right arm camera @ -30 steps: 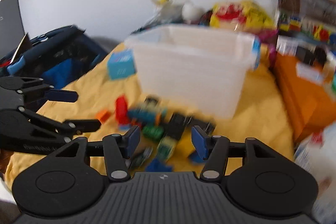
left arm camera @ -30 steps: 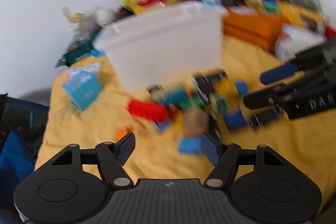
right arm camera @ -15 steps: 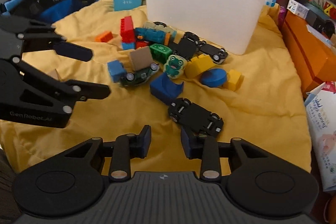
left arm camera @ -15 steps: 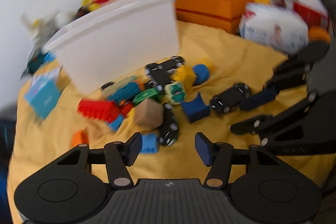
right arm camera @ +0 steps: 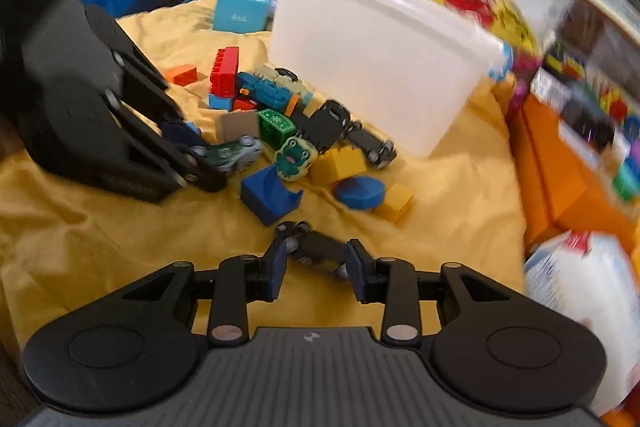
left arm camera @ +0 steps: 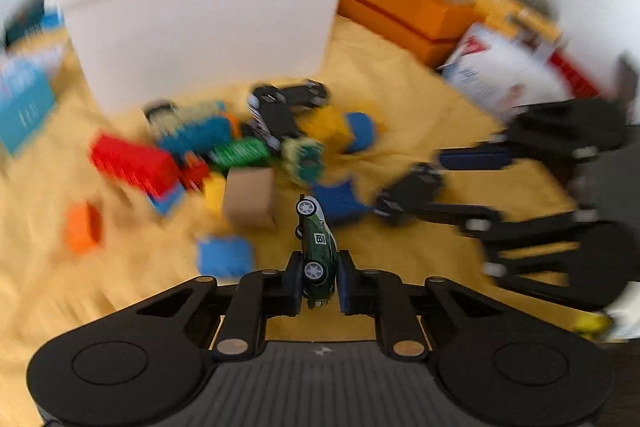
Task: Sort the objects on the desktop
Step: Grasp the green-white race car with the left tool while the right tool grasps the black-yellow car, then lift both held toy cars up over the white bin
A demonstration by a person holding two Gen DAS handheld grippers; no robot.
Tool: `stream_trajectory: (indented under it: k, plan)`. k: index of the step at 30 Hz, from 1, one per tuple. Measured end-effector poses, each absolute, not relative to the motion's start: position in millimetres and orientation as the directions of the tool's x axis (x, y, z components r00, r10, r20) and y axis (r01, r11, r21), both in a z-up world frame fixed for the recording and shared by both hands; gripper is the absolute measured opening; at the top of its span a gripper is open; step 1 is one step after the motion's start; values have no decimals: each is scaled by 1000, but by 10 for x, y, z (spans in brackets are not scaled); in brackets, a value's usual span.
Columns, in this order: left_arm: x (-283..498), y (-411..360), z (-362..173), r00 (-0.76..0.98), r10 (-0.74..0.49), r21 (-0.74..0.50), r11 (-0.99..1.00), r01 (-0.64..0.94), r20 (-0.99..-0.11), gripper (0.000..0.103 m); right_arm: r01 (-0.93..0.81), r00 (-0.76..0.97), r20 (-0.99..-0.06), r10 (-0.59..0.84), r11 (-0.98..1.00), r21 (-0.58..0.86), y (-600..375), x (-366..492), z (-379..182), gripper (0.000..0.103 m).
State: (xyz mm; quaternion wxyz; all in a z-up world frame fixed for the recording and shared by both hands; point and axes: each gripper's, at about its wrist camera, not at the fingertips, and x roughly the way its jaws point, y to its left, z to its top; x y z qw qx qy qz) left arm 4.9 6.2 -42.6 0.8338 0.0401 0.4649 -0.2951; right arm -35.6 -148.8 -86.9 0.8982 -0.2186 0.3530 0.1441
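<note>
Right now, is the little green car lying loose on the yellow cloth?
No, the green car is pinched between the left gripper's blue pads.

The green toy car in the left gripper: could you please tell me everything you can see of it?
The green toy car is a small racing model, dark green with white trim and a white panel bearing the number 18. It looks like painted metal or plastic, with silver-hubbed wheels. It lies on its side, one end pointing away from the camera. The left gripper has just closed and is shut on its near end, pads pressing both sides. The right wrist view shows it over the yellow cloth.
</note>
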Motion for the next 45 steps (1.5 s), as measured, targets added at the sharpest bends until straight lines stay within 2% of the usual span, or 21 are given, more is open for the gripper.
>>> stream_trajectory:
  k: [3, 5, 8, 9, 12, 14, 15, 16, 17, 21, 27, 30, 34, 35, 36, 40, 42, 44, 45]
  plan:
    - [-49, 192, -421, 316, -522, -320, 797, 512, -793, 19, -496, 698, -704, 134, 799, -339, -1513, -363, -878, 41]
    - [-66, 267, -502, 246, -568, -400, 769, 499, -785, 19, -551, 679, -714, 170, 760, -343, -1552, -345, -890, 47]
    - [-15, 377, -670, 205, -577, -457, 779, 430, -791, 21, -646, 627, -749, 216, 682, -343, -1601, -270, -928, 47]
    - [-13, 407, -698, 209, -566, -454, 791, 411, -797, 26, -666, 616, -757, 217, 658, -353, -1603, -250, -947, 45]
    - [-57, 471, -654, 261, -535, -420, 820, 389, -803, 33, -731, 572, -787, 233, 580, -360, -1605, -174, -1027, 45]
    - [-129, 453, -547, 339, -475, -323, 849, 418, -812, 35, -753, 550, -793, 260, 565, -337, -1622, -116, -1033, 42]
    - [-171, 427, -497, 378, -445, -263, 857, 443, -812, 35, -758, 540, -798, 267, 568, -322, -1622, -78, -1026, 38]
    - [-228, 386, -447, 417, -415, -199, 860, 470, -809, 36, -752, 538, -800, 265, 579, -314, -1626, -40, -1018, 28]
    - [-232, 376, -408, 441, -399, -164, 862, 481, -804, 39, -739, 543, -799, 256, 598, -311, -1630, 5, -1014, 27]
    - [-344, 232, -332, 518, -338, -20, 851, 525, -786, 42, -674, 502, -815, 289, 722, -159, -1722, 180, -907, 20]
    - [-388, 31, -442, 500, -322, 28, 819, 573, -804, 42, -447, 333, -794, 509, 826, 343, -1982, 233, -748, 20]
    - [-386, -2, -517, 502, -291, 56, 822, 567, -815, 43, -325, 292, -761, 580, 808, 491, -2075, 190, -908, 20]
    - [-383, 29, -576, 491, -283, 45, 831, 554, -824, 43, -258, 308, -768, 562, 826, 501, -2127, 141, -1070, 23]
    - [-393, 38, -575, 491, -285, 40, 834, 550, -823, 43, -252, 325, -767, 554, 832, 494, -2132, 126, -1063, 32]
    - [-395, 47, -578, 490, -287, 37, 835, 550, -823, 43, -254, 350, -776, 525, 850, 461, -2125, 112, -1036, 36]
    - [-405, 55, -591, 488, -287, 37, 833, 552, -824, 43, -302, 418, -810, 411, 904, 302, -2046, 36, -929, 37]
    - [-412, 42, -600, 486, -283, 43, 830, 556, -827, 39, -316, 461, -810, 361, 920, 230, -2001, -9, -864, 45]
    - [-419, 27, -601, 484, -288, 45, 823, 567, -826, 34, -338, 512, -796, 323, 928, 159, -1922, -71, -793, 57]
    - [-423, 13, -602, 485, -285, 50, 821, 569, -827, 34, -348, 529, -789, 313, 928, 134, -1885, -90, -786, 57]
